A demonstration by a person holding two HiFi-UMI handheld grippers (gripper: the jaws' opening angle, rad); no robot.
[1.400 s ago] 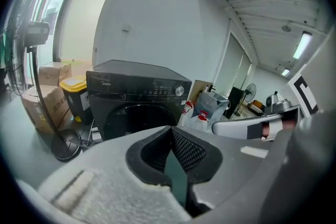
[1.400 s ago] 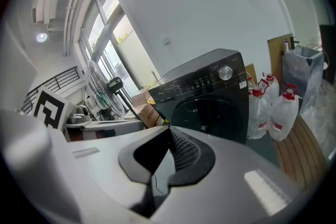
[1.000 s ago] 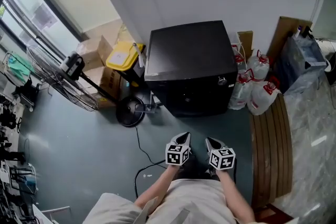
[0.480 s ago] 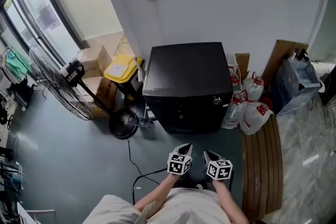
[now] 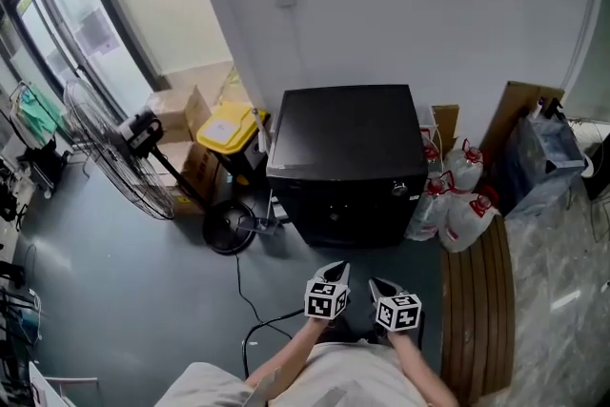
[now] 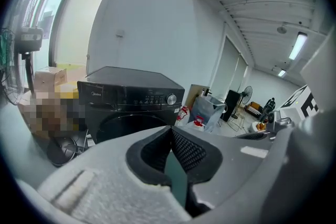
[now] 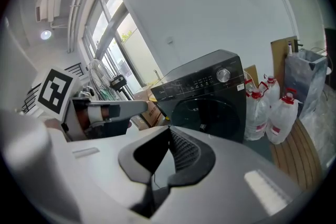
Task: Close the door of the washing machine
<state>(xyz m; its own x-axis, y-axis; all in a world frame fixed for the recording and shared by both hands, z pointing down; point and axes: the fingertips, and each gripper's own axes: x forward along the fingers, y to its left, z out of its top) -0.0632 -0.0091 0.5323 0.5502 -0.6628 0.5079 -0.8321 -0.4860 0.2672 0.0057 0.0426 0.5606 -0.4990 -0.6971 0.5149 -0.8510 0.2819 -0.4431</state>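
A black front-loading washing machine (image 5: 348, 162) stands against the white wall, its round door (image 7: 212, 115) lying flush with the front. The same machine (image 6: 128, 107) fills the middle of the left gripper view. Both grippers hang side by side in front of the person, some way short of the machine and touching nothing. My left gripper (image 5: 334, 270) is shut and empty, its jaws meeting (image 6: 170, 131). My right gripper (image 5: 378, 283) is likewise shut with nothing between its jaws (image 7: 169, 131).
Several water jugs with red caps (image 5: 457, 191) stand right of the machine, beside a wooden bench (image 5: 481, 281). A yellow bin (image 5: 227, 126), cardboard boxes (image 5: 176, 114) and a floor fan (image 5: 133, 148) are on the left. A black cable (image 5: 250, 300) runs across the grey floor.
The head view has tilted so the machine sits lower in the frame than a second ago. The two grippers have stayed close together, both shut.
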